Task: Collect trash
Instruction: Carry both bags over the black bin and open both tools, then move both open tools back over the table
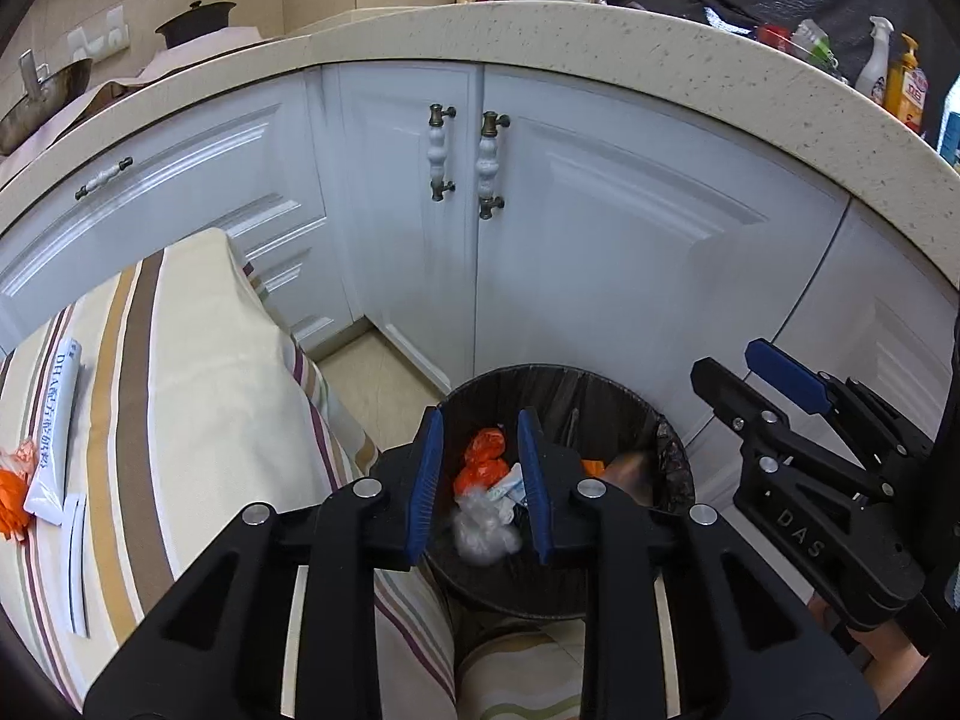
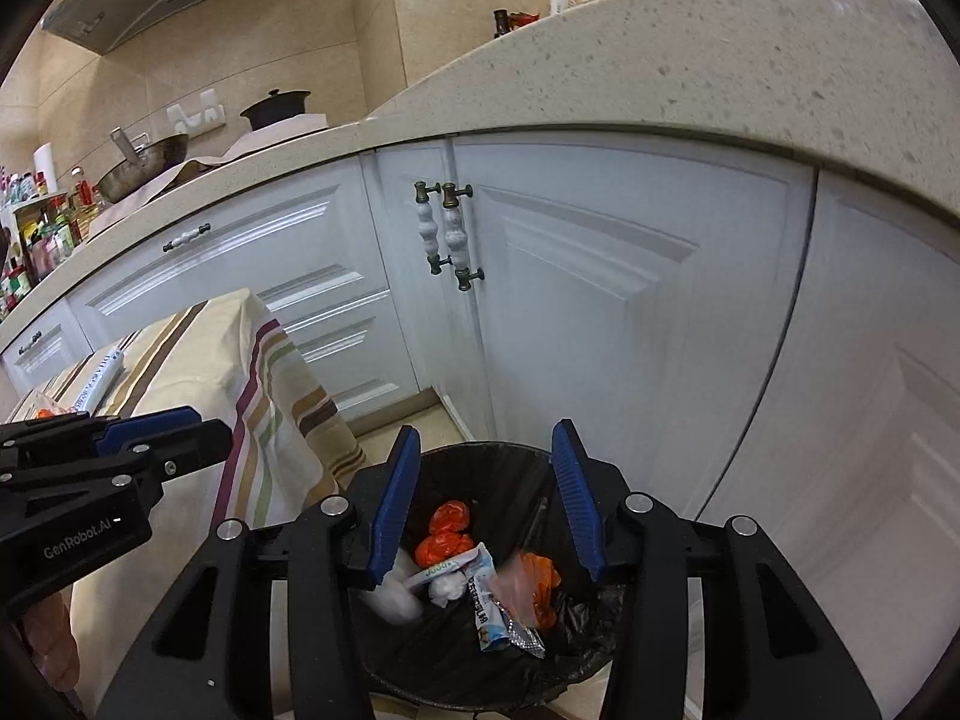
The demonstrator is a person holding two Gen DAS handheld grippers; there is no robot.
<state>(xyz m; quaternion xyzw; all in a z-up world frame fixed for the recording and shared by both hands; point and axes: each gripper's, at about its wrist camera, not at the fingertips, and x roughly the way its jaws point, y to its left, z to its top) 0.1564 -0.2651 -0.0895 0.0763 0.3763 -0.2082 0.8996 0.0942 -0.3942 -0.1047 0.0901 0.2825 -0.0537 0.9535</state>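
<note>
So both my grippers are over the black-lined trash bin (image 1: 672, 450) down by the white cabinets (image 1: 600, 240); left gripper (image 1: 480, 480) has its jaws open a narrow bit with nothing between them; right gripper (image 2: 486, 498) is open wider, also empty. In the bin I can see orange wrappers (image 2: 447, 531), a crumpled clear plastic wad (image 1: 483, 531) and some white packets (image 2: 486, 606); over on the striped tablecloth (image 1: 198, 396) there's a white tube-shaped pack (image 1: 57, 426) and an orange scrap (image 1: 12, 492) lying next to each other.
</note>
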